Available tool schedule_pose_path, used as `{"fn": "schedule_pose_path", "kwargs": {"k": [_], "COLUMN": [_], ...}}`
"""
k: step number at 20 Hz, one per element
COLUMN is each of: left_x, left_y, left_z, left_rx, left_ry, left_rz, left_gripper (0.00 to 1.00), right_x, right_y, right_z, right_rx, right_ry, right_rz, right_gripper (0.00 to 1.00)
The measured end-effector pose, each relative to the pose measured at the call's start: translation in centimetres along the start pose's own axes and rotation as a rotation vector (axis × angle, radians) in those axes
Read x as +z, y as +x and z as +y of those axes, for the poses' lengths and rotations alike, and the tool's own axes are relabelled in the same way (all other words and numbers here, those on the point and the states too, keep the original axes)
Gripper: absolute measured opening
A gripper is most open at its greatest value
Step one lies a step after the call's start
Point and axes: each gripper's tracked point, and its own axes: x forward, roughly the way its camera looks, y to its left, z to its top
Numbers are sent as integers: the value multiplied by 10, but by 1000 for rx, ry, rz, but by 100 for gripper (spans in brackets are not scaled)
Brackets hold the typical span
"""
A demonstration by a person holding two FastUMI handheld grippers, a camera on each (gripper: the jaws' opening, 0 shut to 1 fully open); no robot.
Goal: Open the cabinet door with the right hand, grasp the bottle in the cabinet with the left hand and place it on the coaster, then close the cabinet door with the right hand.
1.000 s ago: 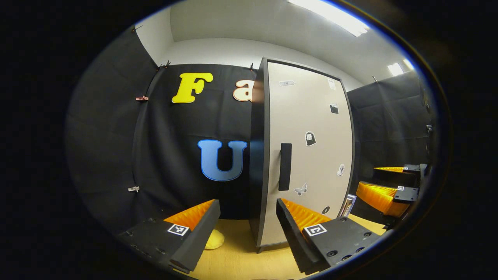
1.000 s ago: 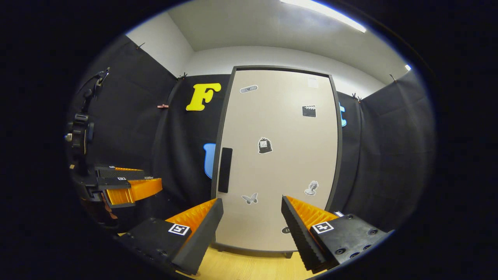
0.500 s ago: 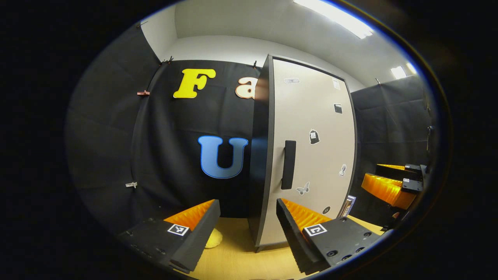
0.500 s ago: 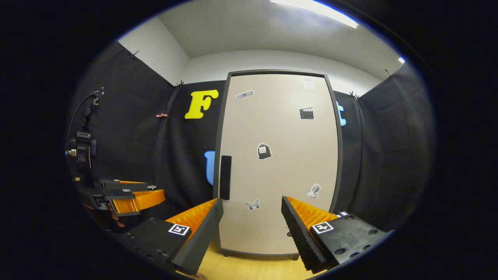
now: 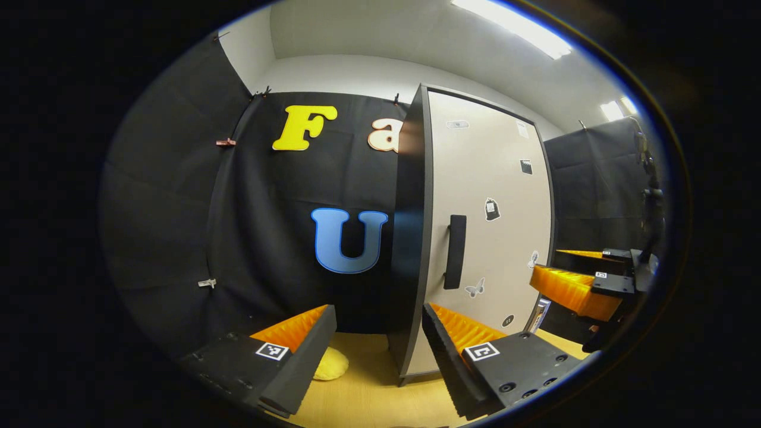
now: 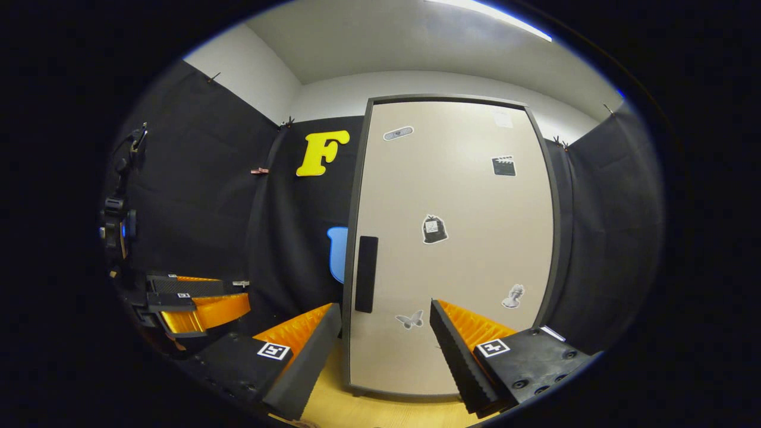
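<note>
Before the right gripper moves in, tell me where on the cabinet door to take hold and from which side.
Grip the black vertical handle near the door's left edge. It is a tall, narrow bar that stands off the panel, so the open right gripper should probably come straight at the front with one finger on each side of it. The hinges appear to be on the right edge, so pulling there should swing the door.

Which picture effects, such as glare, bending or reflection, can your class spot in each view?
Left gripper view: the ceiling light glares white, and the cabinet's straight edges bow; its dark side panel reflects blue. Right gripper view: the cabinet door bulges outward, evenly lit and sharp.
</note>
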Motion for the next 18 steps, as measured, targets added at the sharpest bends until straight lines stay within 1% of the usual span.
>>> {"fn": "schedule_pose_path", "kwargs": {"k": [4, 6, 10, 11, 14, 15, 16, 17, 18], "left_x": [-4, -8, -17, -18, -23, -25, -27, -28, -30], "left_y": [4, 7, 18, 20, 23, 26, 28, 30, 31], "left_z": [18, 28, 40, 42, 48, 51, 53, 55, 58], "left_rx": [11, 11, -2, -10, -30, -33, -35, -36, -37], "left_ry": [-9, -7, -19, -26, -34, -33, -31, -31, -31], "left_rz": [10, 18, 44, 49, 61, 66, 72, 77, 79], "left_gripper": [92, 92, 92, 92, 92, 92, 92, 92, 92], "right_x": [-9, -14, -16, -16, -18, -20, -22, -24, -27], "right_y": [34, 52, 92, 103, 129, 135, 141, 145, 149], "right_z": [20, 29, 27, 28, 27, 25, 22, 20, 19], "right_rx": [17, 15, -65, -69, -106, -125, -141, -151, -158], "right_ry": [-6, -3, -14, -12, 1, 1, 3, 4, 6], "right_rz": [21, 27, 12, 8, 6, 9, 12, 19, 25], "right_gripper": [97, 94, 94, 90, 88, 82, 79, 76, 76]}}
